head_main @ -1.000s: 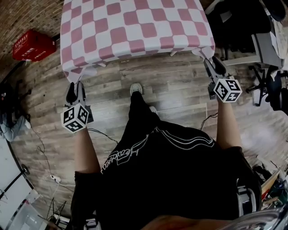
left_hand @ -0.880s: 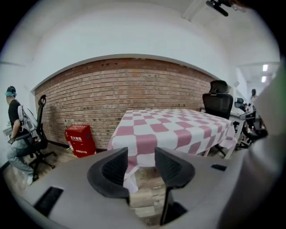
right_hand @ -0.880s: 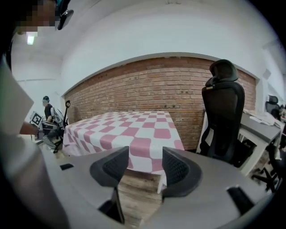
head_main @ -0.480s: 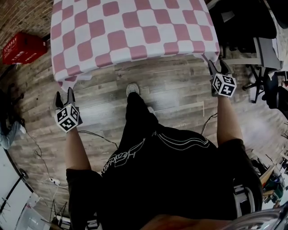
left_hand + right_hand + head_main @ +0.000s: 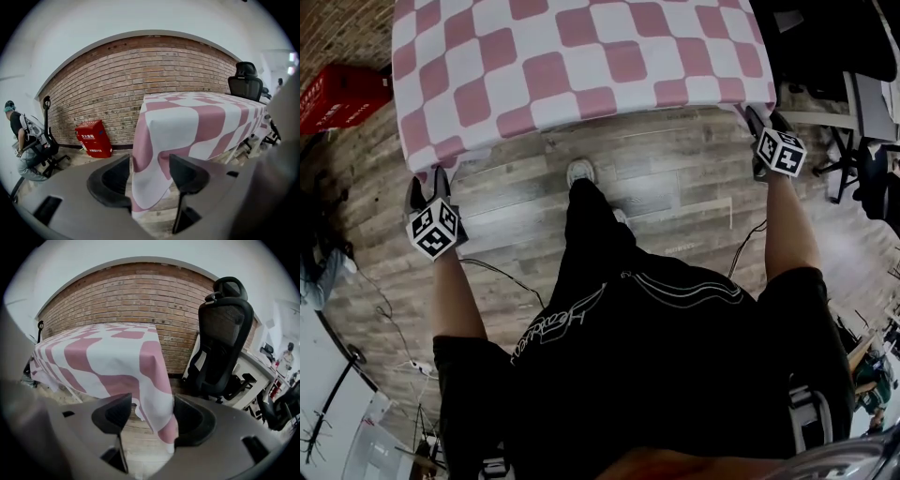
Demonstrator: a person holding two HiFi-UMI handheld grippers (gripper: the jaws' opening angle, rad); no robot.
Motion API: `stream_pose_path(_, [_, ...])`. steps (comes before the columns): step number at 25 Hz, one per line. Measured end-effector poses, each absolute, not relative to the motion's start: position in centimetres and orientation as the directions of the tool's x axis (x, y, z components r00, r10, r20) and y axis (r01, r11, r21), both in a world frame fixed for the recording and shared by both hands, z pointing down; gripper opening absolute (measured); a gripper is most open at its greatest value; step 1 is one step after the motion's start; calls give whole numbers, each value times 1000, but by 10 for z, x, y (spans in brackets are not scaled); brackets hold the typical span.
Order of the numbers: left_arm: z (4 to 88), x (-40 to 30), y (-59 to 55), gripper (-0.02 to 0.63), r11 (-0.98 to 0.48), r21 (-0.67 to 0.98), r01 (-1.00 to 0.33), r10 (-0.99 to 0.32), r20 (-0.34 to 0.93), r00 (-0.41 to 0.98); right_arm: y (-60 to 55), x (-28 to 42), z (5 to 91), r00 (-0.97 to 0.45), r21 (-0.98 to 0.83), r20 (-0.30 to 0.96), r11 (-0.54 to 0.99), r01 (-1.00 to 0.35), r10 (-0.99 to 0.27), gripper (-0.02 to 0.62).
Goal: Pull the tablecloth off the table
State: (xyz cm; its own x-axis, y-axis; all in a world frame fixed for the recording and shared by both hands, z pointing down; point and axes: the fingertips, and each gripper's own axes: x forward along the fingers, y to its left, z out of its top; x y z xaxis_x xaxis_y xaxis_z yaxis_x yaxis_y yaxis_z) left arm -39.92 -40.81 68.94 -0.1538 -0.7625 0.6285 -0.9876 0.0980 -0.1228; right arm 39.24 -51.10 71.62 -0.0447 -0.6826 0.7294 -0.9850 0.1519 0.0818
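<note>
A pink-and-white checked tablecloth (image 5: 581, 56) covers the table and hangs over its near edge. My left gripper (image 5: 427, 183) is at the cloth's near left corner, and my right gripper (image 5: 764, 120) is at the near right corner. In the left gripper view the hanging corner (image 5: 147, 187) droops between the jaws of the left gripper (image 5: 150, 173), which are opening and do not pinch it. In the right gripper view the other corner (image 5: 161, 413) hangs between the jaws of the right gripper (image 5: 152, 411), also opening, brushing the right-hand jaw only.
A red box (image 5: 342, 94) stands on the wood floor by the brick wall, left of the table. Black office chairs (image 5: 222, 333) crowd the right side. Cables (image 5: 502, 274) trail on the floor by my feet. A person (image 5: 21, 136) stands far left.
Both grippers' jaws have spread apart and no longer clamp the cloth corners. The hands have shifted outward and slightly toward the table, and the cloth's edge hangs loose.
</note>
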Motion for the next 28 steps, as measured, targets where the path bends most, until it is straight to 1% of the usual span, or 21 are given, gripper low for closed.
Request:
stream_pose_path(3, [693, -401, -412, 238, 100, -120, -988, -760, 631, -153, -518, 389, 721, -66, 53, 731, 153, -987, -679, 241])
stream_pose_path(6, [693, -399, -417, 229, 97, -101, -990, -765, 629, -139, -522, 387, 722, -81, 35, 724, 154, -987, -685, 241])
stream_pose_path(9, [693, -401, -419, 185, 97, -98, -990, -765, 630, -137, -525, 384, 724, -78, 43, 723, 157, -987, -686, 236])
stream_pose_path(10, [693, -403, -419, 165, 97, -100, -990, -763, 631, -139, -526, 382, 725, -74, 48, 723, 157, -986, -687, 222])
stream_pose_path(13, [693, -403, -417, 124, 92, -118, -989, -758, 635, -146, -525, 383, 726, -54, 68, 722, 148, -987, -689, 119])
stream_pose_path(14, [693, -402, -416, 113, 87, -126, -988, -758, 636, -147, -525, 384, 726, -52, 67, 721, 144, -987, -691, 99])
stream_pose_path(18, [692, -395, -415, 44, 75, -151, -986, -762, 629, -154, -522, 384, 727, -53, 66, 721, 145, -987, -691, 47])
stream_pose_path(20, [692, -394, -414, 21, 78, -155, -985, -763, 627, -159, -520, 383, 728, -55, 70, 723, 152, -986, -688, 14])
stream_pose_path(28, [689, -392, -407, 6, 83, -152, -985, -755, 636, -161, -508, 385, 726, -39, 88, 744, 156, -984, -667, -2])
